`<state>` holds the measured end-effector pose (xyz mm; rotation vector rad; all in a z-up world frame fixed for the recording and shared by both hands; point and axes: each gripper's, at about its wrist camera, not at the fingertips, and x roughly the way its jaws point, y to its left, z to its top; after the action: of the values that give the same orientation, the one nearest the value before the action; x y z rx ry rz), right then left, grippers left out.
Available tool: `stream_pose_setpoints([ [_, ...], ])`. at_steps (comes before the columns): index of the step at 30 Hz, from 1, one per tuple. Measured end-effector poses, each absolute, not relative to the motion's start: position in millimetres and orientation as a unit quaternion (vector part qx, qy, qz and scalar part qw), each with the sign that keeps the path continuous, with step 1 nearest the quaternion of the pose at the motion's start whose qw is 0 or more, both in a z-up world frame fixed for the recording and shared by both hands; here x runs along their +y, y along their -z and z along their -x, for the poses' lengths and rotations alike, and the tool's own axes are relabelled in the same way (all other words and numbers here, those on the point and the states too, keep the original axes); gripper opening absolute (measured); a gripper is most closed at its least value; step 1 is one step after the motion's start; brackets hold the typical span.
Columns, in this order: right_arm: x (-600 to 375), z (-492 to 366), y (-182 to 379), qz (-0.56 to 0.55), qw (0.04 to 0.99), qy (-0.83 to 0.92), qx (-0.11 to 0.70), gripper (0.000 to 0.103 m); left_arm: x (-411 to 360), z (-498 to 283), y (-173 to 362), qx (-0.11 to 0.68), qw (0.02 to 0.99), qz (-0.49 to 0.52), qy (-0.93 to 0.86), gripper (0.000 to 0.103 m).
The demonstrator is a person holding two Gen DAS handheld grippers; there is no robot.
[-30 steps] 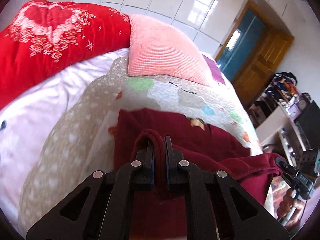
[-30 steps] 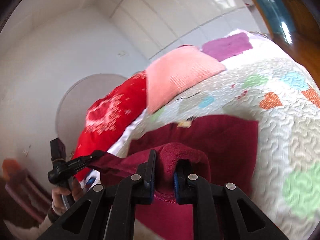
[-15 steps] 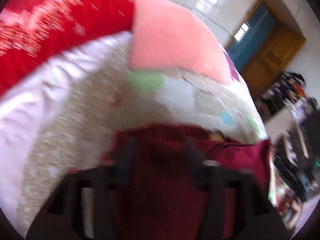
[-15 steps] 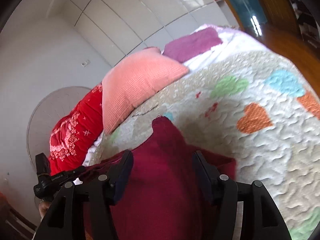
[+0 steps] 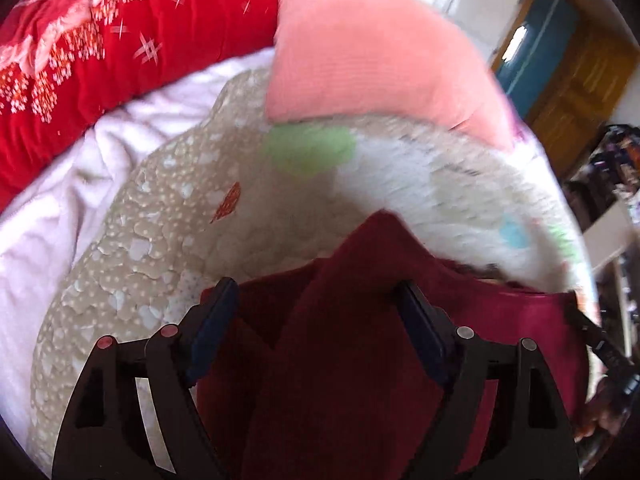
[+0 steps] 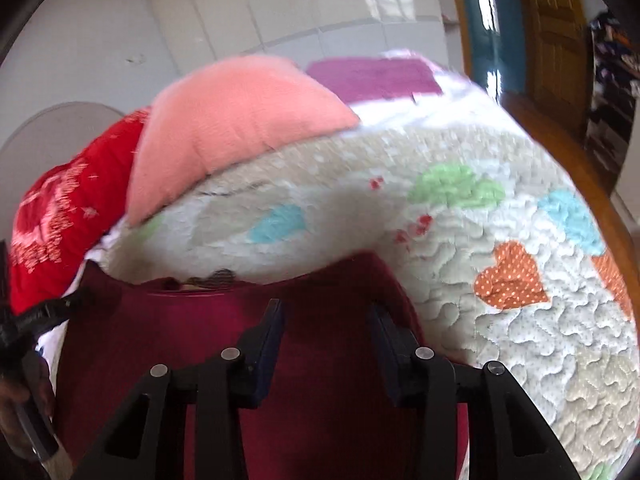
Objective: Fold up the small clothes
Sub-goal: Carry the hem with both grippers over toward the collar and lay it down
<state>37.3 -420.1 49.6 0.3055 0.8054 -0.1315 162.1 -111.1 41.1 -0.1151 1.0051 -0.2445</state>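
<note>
A dark red garment (image 5: 352, 344) lies on the patchwork quilt (image 5: 160, 216), with a raised fold of it running up between the fingers. My left gripper (image 5: 316, 296) is open just above it, its jaws wide apart. In the right wrist view the same garment (image 6: 328, 392) fills the lower middle, and my right gripper (image 6: 326, 316) is open over it, holding nothing. The other gripper shows at the left edge of the right wrist view (image 6: 24, 328) and at the right edge of the left wrist view (image 5: 600, 344).
A pink pillow (image 5: 372, 48) and a red embroidered blanket (image 5: 100, 52) lie at the head of the bed. A purple cloth (image 6: 372, 76) lies behind the pillow. A wooden door (image 6: 552, 32) and cluttered shelves (image 5: 612, 168) stand to the right.
Both grippers were shut on folds of the red garment; both have opened and let it drop onto the quilt. Both views have swung towards the pillows.
</note>
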Motion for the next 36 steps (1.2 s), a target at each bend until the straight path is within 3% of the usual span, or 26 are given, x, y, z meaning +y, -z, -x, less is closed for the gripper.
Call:
stream_pose_setpoints([
  [8,-426.0,-50.6,-33.7,-0.140,0.896,0.069,0.415,0.044,-112.0,-164.5,-31.6,0.484,0.868,0.047,0.100,0.081],
  [16,-399.4,29.8,-79.3,-0.110,0.923,0.039,0.367,0.046,-89.7,-122.6,-65.3,0.443,0.887,0.051,0.123,0.081],
  [23,-397.6,38.7,-39.6,-0.108,0.897,0.063,0.425,0.048,-85.2,-79.8,-81.3,0.419,0.900,0.021,0.123,0.081],
  [36,-361.3,93.7,-62.1,-0.120,0.907,0.040,0.402,0.049,-88.4,-28.6,-84.2,0.400,0.908,-0.017,0.125,0.081],
])
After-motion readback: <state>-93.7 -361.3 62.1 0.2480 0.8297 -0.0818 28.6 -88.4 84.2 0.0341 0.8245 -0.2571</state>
